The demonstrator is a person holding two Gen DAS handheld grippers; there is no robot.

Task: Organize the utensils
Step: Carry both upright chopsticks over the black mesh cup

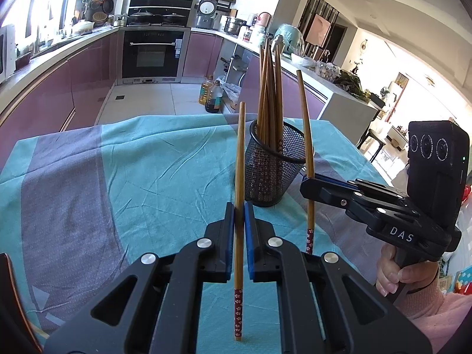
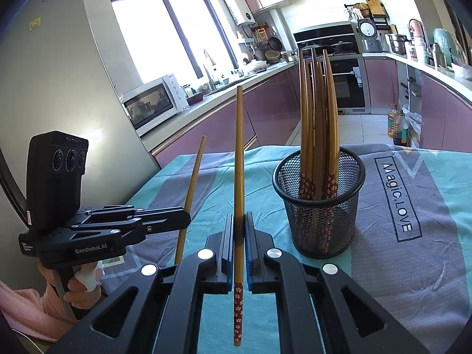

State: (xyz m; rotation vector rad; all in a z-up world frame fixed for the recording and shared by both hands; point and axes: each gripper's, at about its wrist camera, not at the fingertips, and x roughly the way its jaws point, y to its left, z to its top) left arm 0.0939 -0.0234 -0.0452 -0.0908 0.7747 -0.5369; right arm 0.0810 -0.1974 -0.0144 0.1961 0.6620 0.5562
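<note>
Left gripper (image 1: 239,206): fingers clamped on one upright chopstick (image 1: 239,177).
Right gripper (image 2: 239,216): fingers clamped on another chopstick (image 2: 239,162).
Mesh cup (image 2: 320,206): on worktop (image 2: 413,265), holding chopsticks.

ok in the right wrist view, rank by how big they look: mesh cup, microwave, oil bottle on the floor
1. mesh cup, largest, though it sits closest to the camera.
2. microwave, smaller in the picture only because it is far off.
3. oil bottle, smallest, farthest back.

Two wooden chopsticks, floral ends down, stand upright: one (image 1: 239,177) clamped in the left claw (image 1: 239,206), another (image 2: 239,177) in the right claw (image 2: 239,218). Perhaps eight more chopsticks (image 2: 317,118) fill the black mesh holder (image 2: 320,218).
</note>
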